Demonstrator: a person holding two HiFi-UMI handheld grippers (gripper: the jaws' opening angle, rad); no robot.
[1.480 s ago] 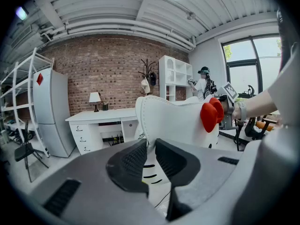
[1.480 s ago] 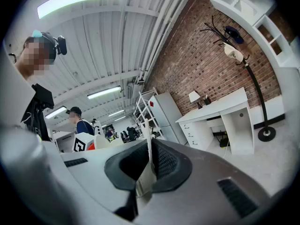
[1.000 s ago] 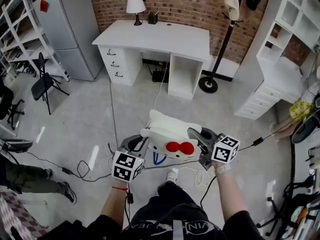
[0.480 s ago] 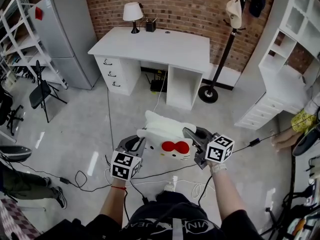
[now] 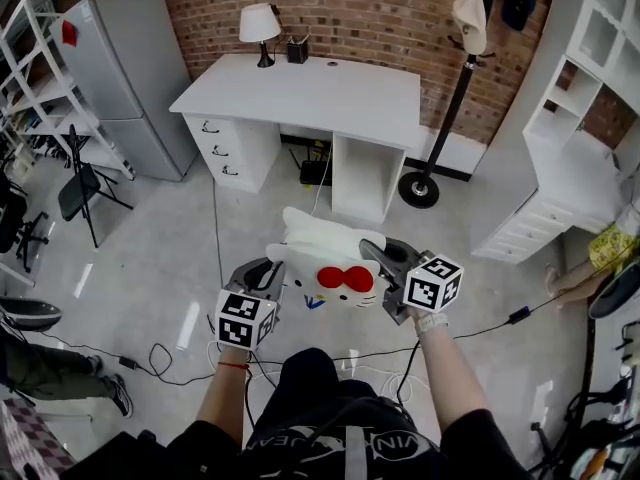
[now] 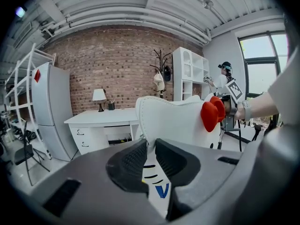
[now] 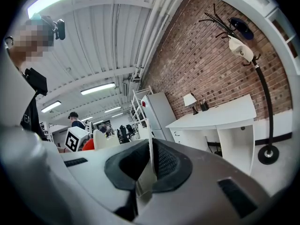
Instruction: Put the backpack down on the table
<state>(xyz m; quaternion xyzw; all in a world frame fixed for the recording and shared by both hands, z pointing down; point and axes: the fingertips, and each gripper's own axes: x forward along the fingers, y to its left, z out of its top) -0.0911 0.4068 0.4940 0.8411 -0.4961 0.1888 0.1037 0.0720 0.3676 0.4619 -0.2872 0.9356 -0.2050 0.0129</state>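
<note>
A white cat-face backpack (image 5: 325,263) with a red bow (image 5: 347,279) hangs in the air between my two grippers, over the floor in front of the white table (image 5: 310,83). My left gripper (image 5: 268,277) is shut on the backpack's left edge, and white fabric (image 6: 152,146) is pinched between its dark pads (image 6: 129,161). At the bag's right side my right gripper (image 5: 383,271) is shut on a thin white edge (image 7: 149,165) of it. The table (image 6: 103,118) stands ahead against the brick wall; a lamp (image 5: 258,25) is on its back left corner.
A grey cabinet (image 5: 115,63) and a folding chair (image 5: 80,178) stand left of the table. A coat stand (image 5: 445,98) and white shelving (image 5: 580,118) are to the right. Cables (image 5: 170,353) trail across the floor. Other people (image 6: 225,74) are in the room.
Both grippers have carried the backpack forward toward the table, which now looks nearer and larger in the head view. The grip on both sides is unchanged.
</note>
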